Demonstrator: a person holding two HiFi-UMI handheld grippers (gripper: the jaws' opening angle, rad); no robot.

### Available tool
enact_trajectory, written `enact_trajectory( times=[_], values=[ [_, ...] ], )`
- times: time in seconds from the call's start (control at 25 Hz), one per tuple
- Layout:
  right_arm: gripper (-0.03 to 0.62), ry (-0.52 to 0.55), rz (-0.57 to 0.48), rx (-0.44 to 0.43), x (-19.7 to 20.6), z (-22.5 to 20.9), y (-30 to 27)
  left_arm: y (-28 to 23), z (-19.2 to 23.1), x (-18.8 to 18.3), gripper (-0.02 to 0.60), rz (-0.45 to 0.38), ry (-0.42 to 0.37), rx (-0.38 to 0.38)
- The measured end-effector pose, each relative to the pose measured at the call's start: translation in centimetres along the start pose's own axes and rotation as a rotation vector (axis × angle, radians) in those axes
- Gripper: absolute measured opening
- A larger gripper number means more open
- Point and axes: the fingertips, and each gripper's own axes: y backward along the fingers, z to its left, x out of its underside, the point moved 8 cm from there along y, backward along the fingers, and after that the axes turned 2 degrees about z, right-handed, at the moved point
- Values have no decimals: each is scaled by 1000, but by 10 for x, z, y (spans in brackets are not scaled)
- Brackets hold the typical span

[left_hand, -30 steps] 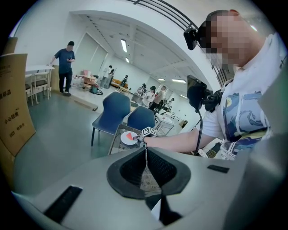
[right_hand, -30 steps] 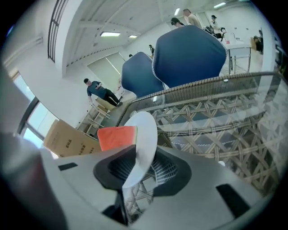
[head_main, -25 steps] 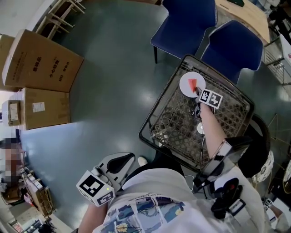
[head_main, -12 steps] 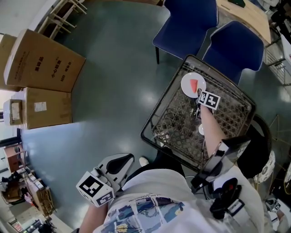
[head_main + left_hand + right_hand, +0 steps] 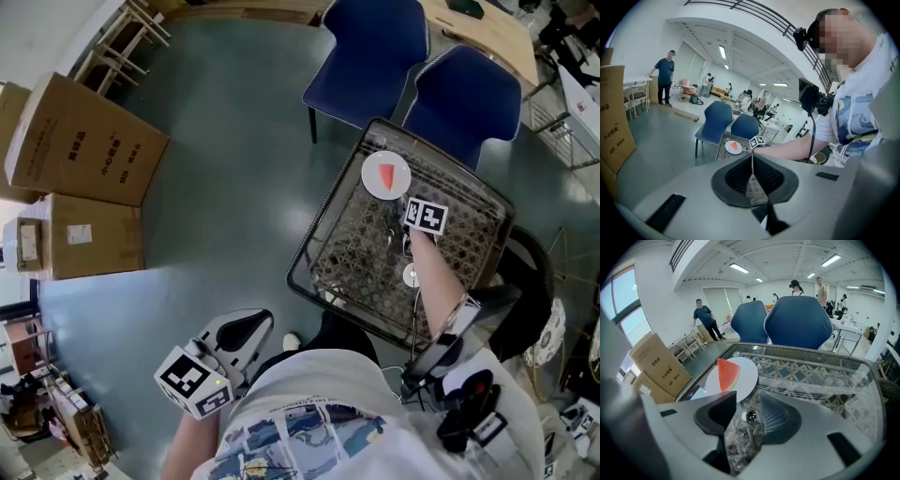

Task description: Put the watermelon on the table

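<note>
A red wedge of watermelon (image 5: 387, 174) lies on a white plate (image 5: 374, 181) at the far side of the glass-topped lattice table (image 5: 469, 258). My right gripper (image 5: 401, 204) hangs over the table just on the near side of the plate, apart from it. In the right gripper view the gripper (image 5: 747, 416) is open with nothing between its jaws, and the watermelon (image 5: 727, 375) and plate (image 5: 749, 369) sit just beyond the left jaw. My left gripper (image 5: 246, 330) is low by my body, far from the table. Its jaws (image 5: 752, 180) meet, holding nothing.
Two blue chairs (image 5: 370, 56) (image 5: 464, 89) stand against the table's far side. A small white disc (image 5: 411, 275) lies on the table near my forearm. Cardboard boxes (image 5: 84, 141) (image 5: 84, 234) sit on the floor at left. People stand far off in the room (image 5: 707, 317).
My right gripper was at the plate's rim; it has drawn back toward me and now stands apart from the plate. The left gripper has stayed where it was.
</note>
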Motion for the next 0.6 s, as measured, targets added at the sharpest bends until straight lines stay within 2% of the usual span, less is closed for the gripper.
enact_trajectory(
  times=[0.2,0.36,0.6],
  values=[
    [149,81,-4,-11,19,12,51,18,-5,3,18,-41,-81,51],
    [34,243,13,-30,50,43,104,46,-13,17,18,-67,-128,87],
    [11,387,-34,-87,108,103,193,105,-24,56,18,-116,-167,130]
  ],
)
